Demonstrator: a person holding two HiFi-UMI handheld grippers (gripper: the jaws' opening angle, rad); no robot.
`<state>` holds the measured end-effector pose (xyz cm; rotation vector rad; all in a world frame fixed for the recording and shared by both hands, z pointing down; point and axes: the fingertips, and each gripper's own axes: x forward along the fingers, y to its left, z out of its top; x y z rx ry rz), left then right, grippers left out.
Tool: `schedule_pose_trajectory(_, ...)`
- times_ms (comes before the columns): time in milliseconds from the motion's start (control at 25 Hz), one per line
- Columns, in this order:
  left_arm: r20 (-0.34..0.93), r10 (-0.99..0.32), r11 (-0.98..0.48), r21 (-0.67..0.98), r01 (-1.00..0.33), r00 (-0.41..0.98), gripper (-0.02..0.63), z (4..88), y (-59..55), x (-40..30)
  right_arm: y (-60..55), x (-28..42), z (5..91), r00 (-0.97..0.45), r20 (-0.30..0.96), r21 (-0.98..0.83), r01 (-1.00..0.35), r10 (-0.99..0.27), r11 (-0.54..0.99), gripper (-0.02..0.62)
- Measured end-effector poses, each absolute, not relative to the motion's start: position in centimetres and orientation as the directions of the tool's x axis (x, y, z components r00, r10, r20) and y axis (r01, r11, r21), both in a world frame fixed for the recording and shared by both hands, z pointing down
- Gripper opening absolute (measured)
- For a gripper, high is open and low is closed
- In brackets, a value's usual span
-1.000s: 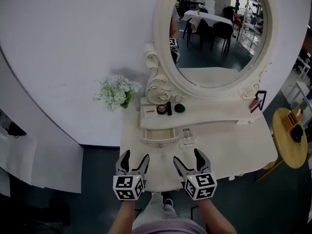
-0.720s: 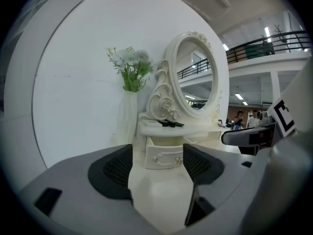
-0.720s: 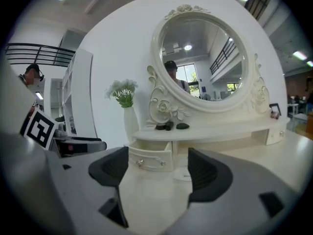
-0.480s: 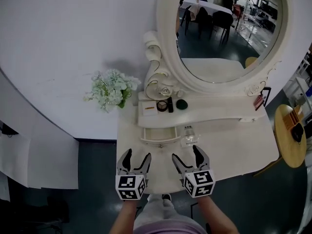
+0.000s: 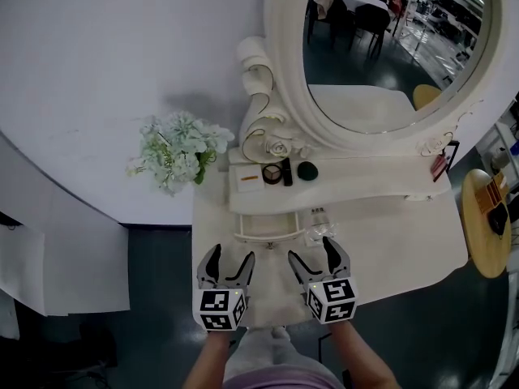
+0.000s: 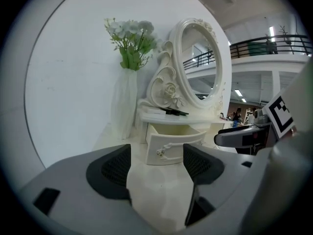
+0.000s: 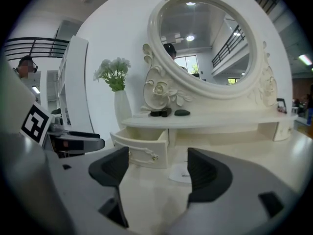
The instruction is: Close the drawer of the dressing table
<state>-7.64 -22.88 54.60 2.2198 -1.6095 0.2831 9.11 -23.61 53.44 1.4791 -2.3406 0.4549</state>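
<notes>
Since a second earlier, you had brought both hand-held grippers nearer the drawer (image 5: 265, 230), narrowing the gap. The drawer stood pulled out over the counter (image 5: 389, 235), not yet closed. Your left hand-held gripper (image 5: 231, 258) sat just short of the drawer front, jaws apart and empty. The right hand-held gripper (image 5: 310, 254), just right of the drawer, was likewise apart and empty. Recommendation: press squarely near the knob (image 6: 160, 152), push straight in, and avoid the small clear item (image 5: 315, 224) beside the drawer.
</notes>
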Motion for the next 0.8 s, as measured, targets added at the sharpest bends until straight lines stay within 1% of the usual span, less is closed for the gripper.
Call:
schedule_pose_trajectory(520, 0.388, -0.855, -0.293, 0.187, -0.938, 0.344, 0.327, 55.5, -25.3, -7.0, -25.8, 8.5, 55.2, -0.396, 0.480, -0.064, -0.906, -0.783, 0.419, 0.362)
schedule_pose_trajectory(800, 0.387, -0.853, -0.300, 0.182, -0.936, 0.349, 0.325, 55.4, -25.9, -6.8, -26.2, 8.1, 55.6, -0.407, 0.490, -0.044, -0.895, -0.771, 0.444, 0.306)
